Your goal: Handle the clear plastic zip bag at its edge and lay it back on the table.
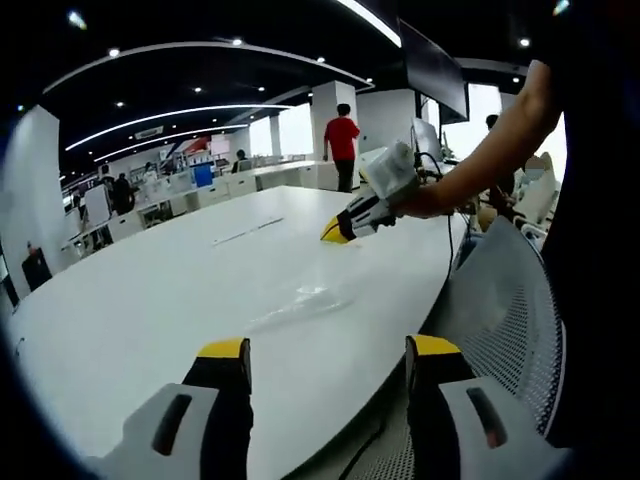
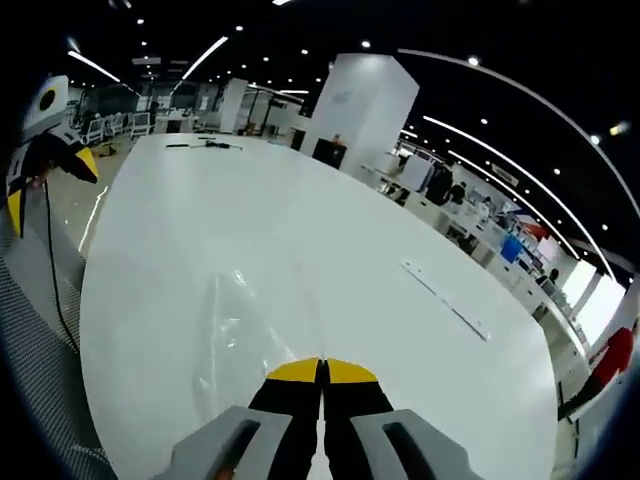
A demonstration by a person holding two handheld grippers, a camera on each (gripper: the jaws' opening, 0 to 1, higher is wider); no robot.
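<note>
The clear plastic zip bag [image 1: 300, 303] lies flat on the white table [image 1: 150, 300], near its edge. My left gripper [image 1: 328, 347] is open and holds nothing; it hovers short of the table's edge, with the bag ahead of its jaws. My right gripper [image 1: 335, 232], held by a person's arm, is above the table beyond the bag. In the right gripper view my right gripper [image 2: 322, 371] is shut with its yellow tips pressed together, and the bag [image 2: 235, 330] lies just ahead and to the left of them. The left gripper [image 2: 48, 185] shows at the far left, off the table [image 2: 330, 230].
A grey mesh chair [image 1: 500, 320] stands against the table's near edge, also seen as mesh [image 2: 30, 340] beside a black cable [image 2: 50, 260]. A thin strip [image 2: 445, 297] lies farther out on the table. Desks and a person in red [image 1: 342, 140] stand beyond.
</note>
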